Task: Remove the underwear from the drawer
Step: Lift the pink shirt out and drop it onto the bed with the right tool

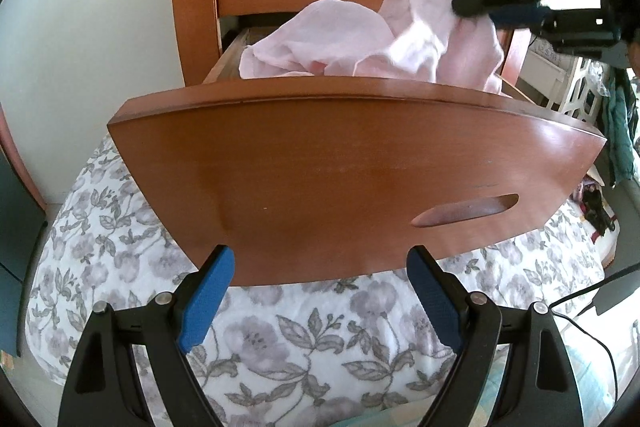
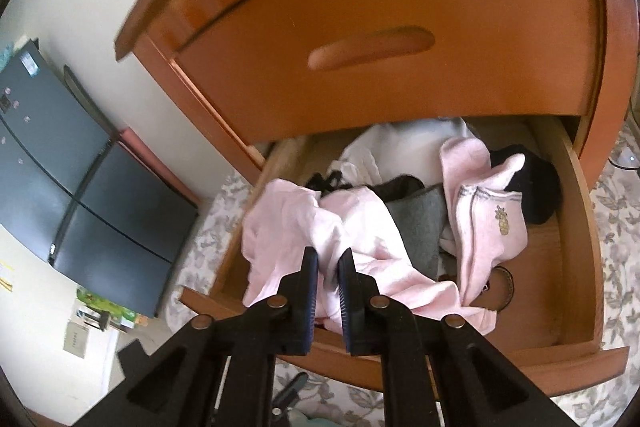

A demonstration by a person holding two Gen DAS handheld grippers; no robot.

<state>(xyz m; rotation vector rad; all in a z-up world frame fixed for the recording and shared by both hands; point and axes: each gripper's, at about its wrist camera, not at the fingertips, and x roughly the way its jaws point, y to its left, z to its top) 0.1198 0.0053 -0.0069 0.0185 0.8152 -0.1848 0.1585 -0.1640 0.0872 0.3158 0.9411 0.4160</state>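
I've got 2 grippers in view. My right gripper (image 2: 328, 269) has its fingers (image 2: 310, 279) pinched nearly together on a fold of the pink underwear (image 2: 360, 247), cloth caught between the blue pads. From the left wrist cam I see the same grip from the side: the right gripper (image 1: 460, 5) comes in from the upper right w/ the pink cloth bunched at its tip, the garment lifted above the drawer's front edge but the rest of it trailing down inside.

My left gripper (image 1: 320, 267) sits near the bottom, in front of the drawer (image 1: 360, 167). Its 2 blue-padded fingers (image 1: 208, 299) stand apart w/ nothing between them, holding nothing; the drawer front is just beyond the tips, not touched as far as I can tell.

The nightstand (image 2: 400, 7) shows 2 drawers: the upper one closed, 1 slot handle (image 2: 372, 47) on it, and the lower one pulled out, also 1 slot handle (image 1: 466, 211). Inside the open drawer I count approx 2 pink pieces: the one I hold at near left and a second, w/ a small pineapple print (image 2: 500, 223), at right. Also 1 grey item (image 2: 420, 223) in the middle, black items (image 2: 536, 187) at far right, 1 white piece (image 2: 360, 155) at the back.

Floral bedding (image 1: 160, 267) lies under the drawer. A dark cabinet (image 2: 80, 167) stands at left.
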